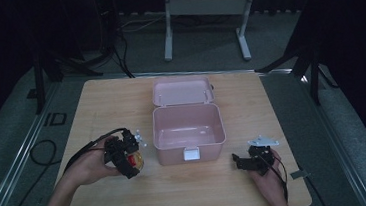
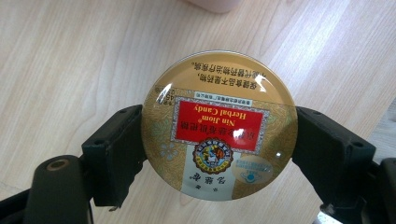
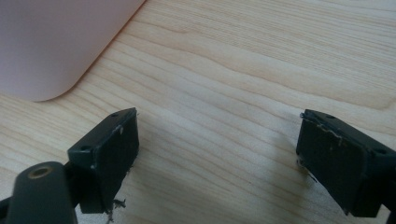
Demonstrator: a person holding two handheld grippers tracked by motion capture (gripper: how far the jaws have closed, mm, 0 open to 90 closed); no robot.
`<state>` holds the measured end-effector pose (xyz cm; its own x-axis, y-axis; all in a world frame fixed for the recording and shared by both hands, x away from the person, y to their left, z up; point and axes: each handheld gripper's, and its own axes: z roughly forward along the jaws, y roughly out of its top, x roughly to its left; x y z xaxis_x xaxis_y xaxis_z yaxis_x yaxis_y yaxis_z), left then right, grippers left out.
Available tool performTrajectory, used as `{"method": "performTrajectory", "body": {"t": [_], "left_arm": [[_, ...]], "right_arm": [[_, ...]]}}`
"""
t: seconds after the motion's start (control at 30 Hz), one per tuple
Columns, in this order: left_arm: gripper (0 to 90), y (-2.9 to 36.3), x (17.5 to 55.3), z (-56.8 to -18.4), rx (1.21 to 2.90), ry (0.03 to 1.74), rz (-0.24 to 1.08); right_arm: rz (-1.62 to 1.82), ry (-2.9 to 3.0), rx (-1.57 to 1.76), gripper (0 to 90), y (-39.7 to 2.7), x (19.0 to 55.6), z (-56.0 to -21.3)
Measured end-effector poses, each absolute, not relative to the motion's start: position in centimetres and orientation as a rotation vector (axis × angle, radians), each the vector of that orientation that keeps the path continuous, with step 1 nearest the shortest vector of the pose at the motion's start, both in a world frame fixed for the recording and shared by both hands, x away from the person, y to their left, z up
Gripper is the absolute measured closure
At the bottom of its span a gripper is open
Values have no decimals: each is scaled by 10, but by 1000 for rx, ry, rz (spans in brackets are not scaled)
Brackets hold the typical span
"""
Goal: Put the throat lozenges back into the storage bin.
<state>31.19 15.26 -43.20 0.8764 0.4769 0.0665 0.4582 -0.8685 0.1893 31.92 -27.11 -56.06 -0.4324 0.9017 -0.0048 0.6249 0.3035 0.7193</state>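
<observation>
- One tin (image 2: 219, 126), one pink box (image 1: 188, 125) with its lid open, one table (image 1: 111, 104), two grippers, two hands.
- The left gripper (image 2: 219, 140) is clamped on the tin: the two black pads press its round rim from either side, and the tin sits squarely between them, its gold-and-red label facing the left gripper view.
- In the high view the left gripper (image 1: 125, 155) is held by the left hand (image 1: 88, 166) just left of the box, and the tin (image 1: 135, 161) shows as a small red-and-gold patch at its tip, clear of the tabletop so far as can be told.
- The right gripper (image 3: 217, 158) has its jaws wide apart with nothing between them but bare wood; a corner of the box (image 3: 60, 42) lies ahead and to its left.
- In the high view the right gripper (image 1: 251, 159) sits in the right hand (image 1: 270, 178), right of the box front and well apart from the tin.
- The label print is upside down and mostly too small to read; the tin's underside is hidden.
- Both forearms are cut off by the bottom edge of the high view.
</observation>
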Motion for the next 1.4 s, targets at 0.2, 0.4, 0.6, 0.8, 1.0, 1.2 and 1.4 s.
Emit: {"method": "performTrajectory", "body": {"t": [0.2, 0.4, 0.6, 0.8, 1.0, 1.2, 1.4], "left_arm": [[208, 152, 314, -425, 2878, 717, 178], [208, 151, 317, -416, 2885, 705, 193], [208, 152, 319, -409, 2882, 702, 195], [208, 152, 322, -401, 2877, 701, 197], [208, 151, 324, -391, 2872, 686, 208], [208, 149, 325, -385, 2873, 675, 211], [209, 147, 328, -379, 2873, 658, 202]], "right_arm": [[916, 2167, 1361, 129, -271, 319, -561], [917, 2166, 1363, 129, -271, 319, -561], [917, 2166, 1364, 129, -271, 319, -561], [918, 2166, 1364, 129, -271, 319, -561], [917, 2167, 1362, 129, -271, 319, -561], [917, 2167, 1362, 129, -271, 319, -561], [917, 2168, 1364, 129, -271, 319, -560]]}}
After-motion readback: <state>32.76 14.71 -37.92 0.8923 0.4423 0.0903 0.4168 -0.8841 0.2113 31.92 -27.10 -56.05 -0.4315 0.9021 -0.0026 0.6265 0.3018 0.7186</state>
